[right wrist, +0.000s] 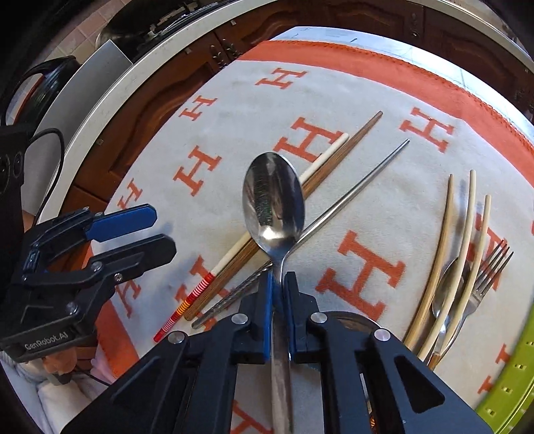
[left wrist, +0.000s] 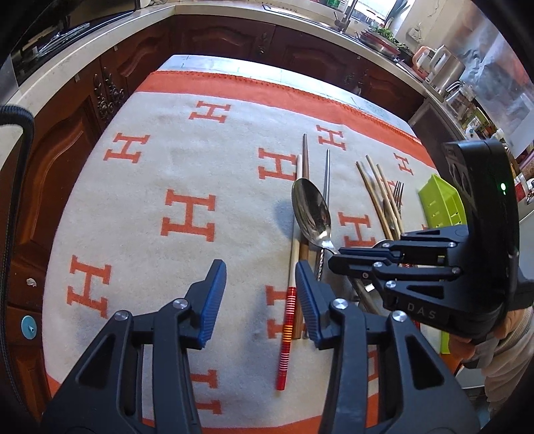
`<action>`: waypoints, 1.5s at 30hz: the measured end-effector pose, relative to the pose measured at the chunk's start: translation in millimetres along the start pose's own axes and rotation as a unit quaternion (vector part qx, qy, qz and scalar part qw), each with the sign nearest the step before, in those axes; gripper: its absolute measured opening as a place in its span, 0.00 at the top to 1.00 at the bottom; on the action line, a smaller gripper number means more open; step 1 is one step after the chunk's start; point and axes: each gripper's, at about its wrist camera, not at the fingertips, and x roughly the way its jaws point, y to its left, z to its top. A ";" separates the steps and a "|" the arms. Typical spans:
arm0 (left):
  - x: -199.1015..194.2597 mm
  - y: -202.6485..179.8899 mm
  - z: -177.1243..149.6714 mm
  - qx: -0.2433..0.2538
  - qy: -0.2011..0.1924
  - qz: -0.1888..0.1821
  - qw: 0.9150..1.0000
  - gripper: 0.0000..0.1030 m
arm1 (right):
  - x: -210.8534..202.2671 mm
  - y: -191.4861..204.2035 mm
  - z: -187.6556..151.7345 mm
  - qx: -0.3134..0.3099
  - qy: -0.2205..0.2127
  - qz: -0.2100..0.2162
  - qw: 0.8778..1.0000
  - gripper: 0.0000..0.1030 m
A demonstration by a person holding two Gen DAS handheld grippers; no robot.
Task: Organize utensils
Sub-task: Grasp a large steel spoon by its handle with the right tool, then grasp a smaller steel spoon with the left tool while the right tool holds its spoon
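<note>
Clenched on the handle of a steel spoon (right wrist: 273, 197), the right gripper (right wrist: 277, 293) should lift straight up, since the bowl lies across three chopsticks (right wrist: 337, 150). Beside it, the left gripper (left wrist: 260, 297) hangs half open and empty over a red-tipped chopstick (left wrist: 286, 334). Farther off lie bamboo chopsticks (right wrist: 444, 260), a fork (right wrist: 490, 267) and a green basket (left wrist: 440, 203).

Both views bright, daylight coming from the window (left wrist: 377, 10) at top right of the left wrist view. Strong fisheye: countertop edge (left wrist: 100, 50) bows hard, corners vignetted black. Spoon bowl (right wrist: 273, 197) carries mirror reflections, small hot spot near its neck. Soft shadow left of the spoon on the blanket (left wrist: 173, 160). Centre sharp, edges slightly smeared.
</note>
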 end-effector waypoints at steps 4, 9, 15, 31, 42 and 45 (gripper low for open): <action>0.4 -6.7 2.3 0.007 0.003 -0.010 1.000 0.63 | -18.7 -6.5 -16.9 0.040 -0.038 0.001 0.998 0.94; 5.5 -25.2 8.4 0.028 0.020 -0.040 0.999 0.63 | -55.8 -17.8 -46.4 0.084 -0.091 0.009 0.992 0.94; 23.5 -58.5 18.7 0.078 0.055 -0.076 0.993 0.63 | -86.6 -34.7 -82.6 0.130 -0.128 0.013 0.983 0.94; 80.6 -118.2 14.0 0.195 0.087 -0.017 0.977 0.64 | -109.4 -58.4 -141.1 0.183 -0.166 0.024 0.969 0.94; 82.0 -141.7 2.8 0.249 0.088 -0.011 0.964 0.85 | -108.4 -69.8 -154.9 0.207 -0.176 0.035 0.962 0.94; 78.1 -142.6 0.8 0.243 0.084 -0.013 0.966 0.98 | -109.2 -72.1 -155.3 0.211 -0.179 0.038 0.960 0.94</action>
